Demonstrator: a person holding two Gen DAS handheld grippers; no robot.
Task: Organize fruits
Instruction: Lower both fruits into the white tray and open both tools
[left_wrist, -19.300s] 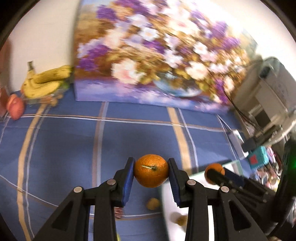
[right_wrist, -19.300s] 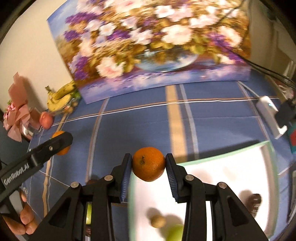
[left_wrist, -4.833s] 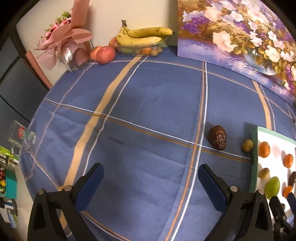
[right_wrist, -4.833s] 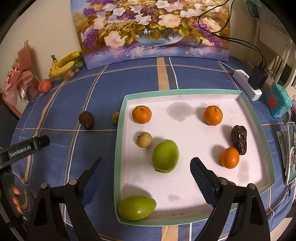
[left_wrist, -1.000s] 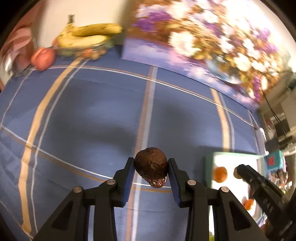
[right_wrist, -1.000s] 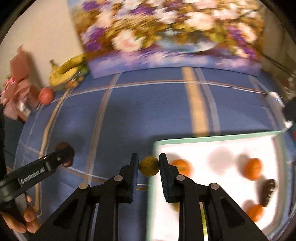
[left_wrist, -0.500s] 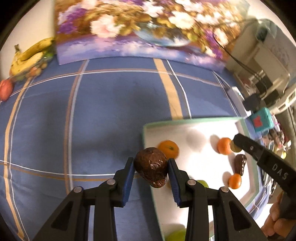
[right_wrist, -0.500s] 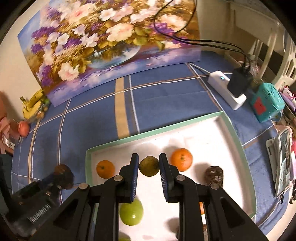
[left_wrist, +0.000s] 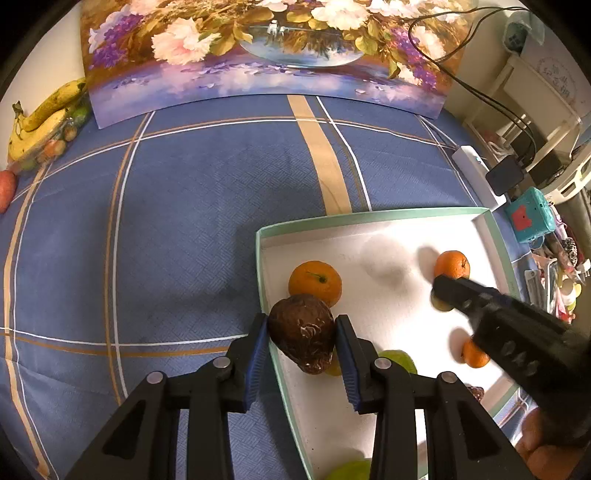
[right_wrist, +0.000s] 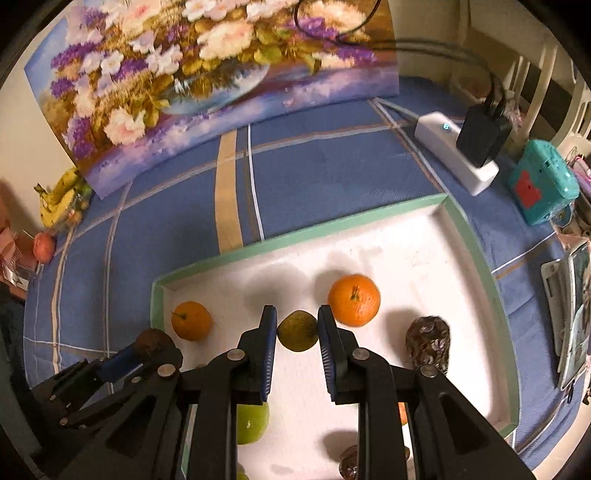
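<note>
Grippers (left_wrist: 300, 341) (right_wrist: 297, 330) clamping fruits over tray (left_wrist: 369, 216)

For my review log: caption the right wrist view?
Right gripper holds a small fruit over the tray.

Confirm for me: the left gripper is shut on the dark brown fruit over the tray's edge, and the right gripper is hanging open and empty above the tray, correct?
Not quite. The right gripper is shut on a small olive-green fruit above the tray, as the right wrist view shows. The left gripper does hold the dark brown fruit over the tray's edge.
</note>
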